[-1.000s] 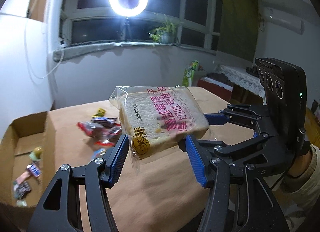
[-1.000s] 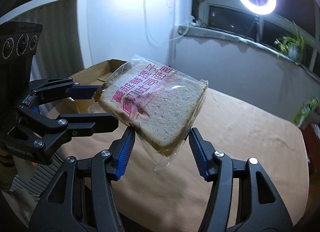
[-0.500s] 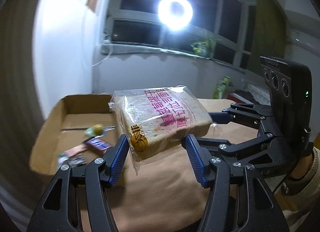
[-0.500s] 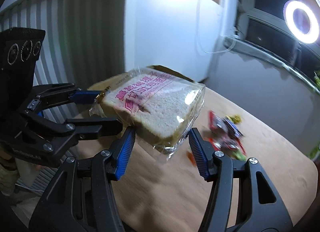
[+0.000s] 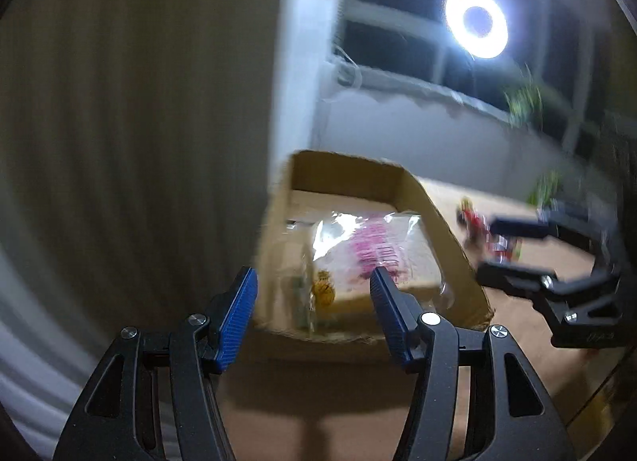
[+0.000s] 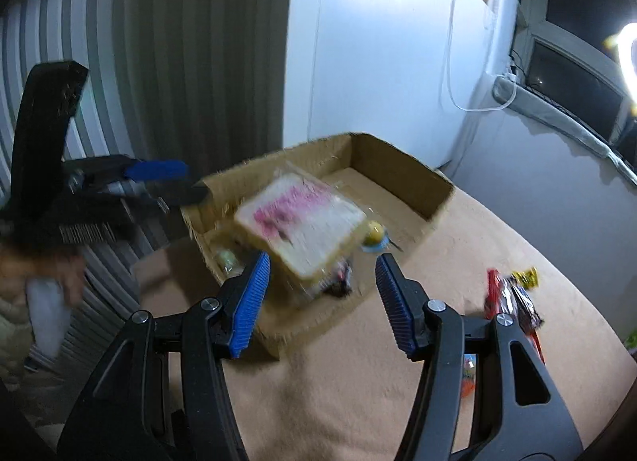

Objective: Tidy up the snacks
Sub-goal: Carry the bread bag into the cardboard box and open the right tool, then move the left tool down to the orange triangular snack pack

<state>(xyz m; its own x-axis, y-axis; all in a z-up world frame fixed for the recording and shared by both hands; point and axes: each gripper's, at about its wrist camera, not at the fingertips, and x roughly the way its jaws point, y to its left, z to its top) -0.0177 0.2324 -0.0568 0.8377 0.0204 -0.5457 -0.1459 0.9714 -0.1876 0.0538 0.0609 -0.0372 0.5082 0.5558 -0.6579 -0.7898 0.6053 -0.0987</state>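
A clear-wrapped slice of bread [image 5: 374, 258] with pink print lies in the open cardboard box [image 5: 454, 246], blurred by motion. In the right wrist view the bread [image 6: 302, 222] sits tilted in the box [image 6: 402, 170] over small wrapped sweets. My left gripper [image 5: 314, 313] is open and empty just before the box's near wall. My right gripper [image 6: 322, 293] is open and empty, pulled back from the box. Each gripper shows in the other's view, the right one [image 5: 557, 262] beside the box and the left one [image 6: 131, 186] at the box's far corner.
A small pile of wrapped snacks [image 6: 513, 297] lies on the tan table [image 6: 358, 381] right of the box; it also shows in the left wrist view [image 5: 477, 226]. A ribbed wall panel [image 6: 159, 63] stands behind the box. A ring light [image 5: 475, 21] glares by the window.
Both grippers carried the bread left over the box, then let go. The bread has dropped into the box, and both grippers now stand open and apart from it.
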